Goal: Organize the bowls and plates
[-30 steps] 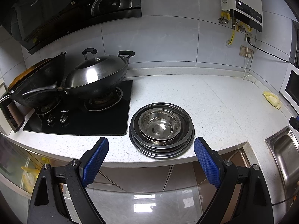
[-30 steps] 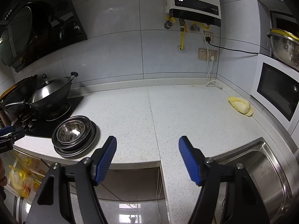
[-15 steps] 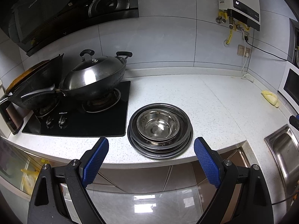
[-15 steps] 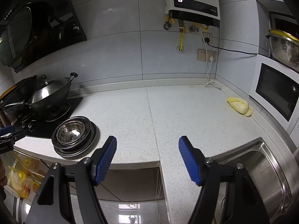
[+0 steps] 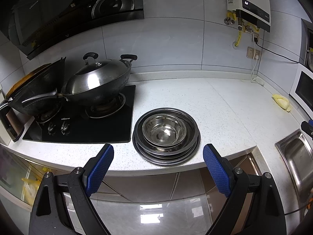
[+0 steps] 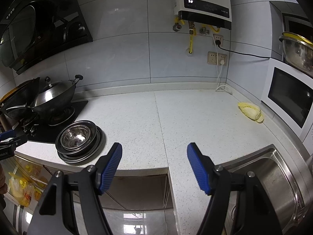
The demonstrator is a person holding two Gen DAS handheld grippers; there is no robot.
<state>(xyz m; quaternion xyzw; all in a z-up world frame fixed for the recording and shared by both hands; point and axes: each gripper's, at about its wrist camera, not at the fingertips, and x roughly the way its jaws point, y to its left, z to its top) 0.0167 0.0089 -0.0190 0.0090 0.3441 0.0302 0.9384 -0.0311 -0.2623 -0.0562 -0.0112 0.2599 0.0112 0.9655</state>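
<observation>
Clearly both my left gripper (image 5: pixel 157 171) and right gripper (image 6: pixel 154 168) hang wide and empty, while the nested steel bowls and plates (image 5: pixel 166 136) sit near the countertop (image 5: pixel 225 105) edge, where I judge a clumsy nudge could slide them off.

Both wrist views are sharp and evenly, coolly lit from overhead, with no motion blur. Fisheye distortion bows the wall tiles (image 5: pixel 176 45) and the countertop (image 6: pixel 191 117) edge, and the corners fall to black vignette. Glare spots sit in the steel bowl (image 5: pixel 164 130), on the wok lid (image 5: pixel 93 80) and on the glossy floor (image 5: pixel 150 217). Shadows under the cookware are soft and short.
</observation>
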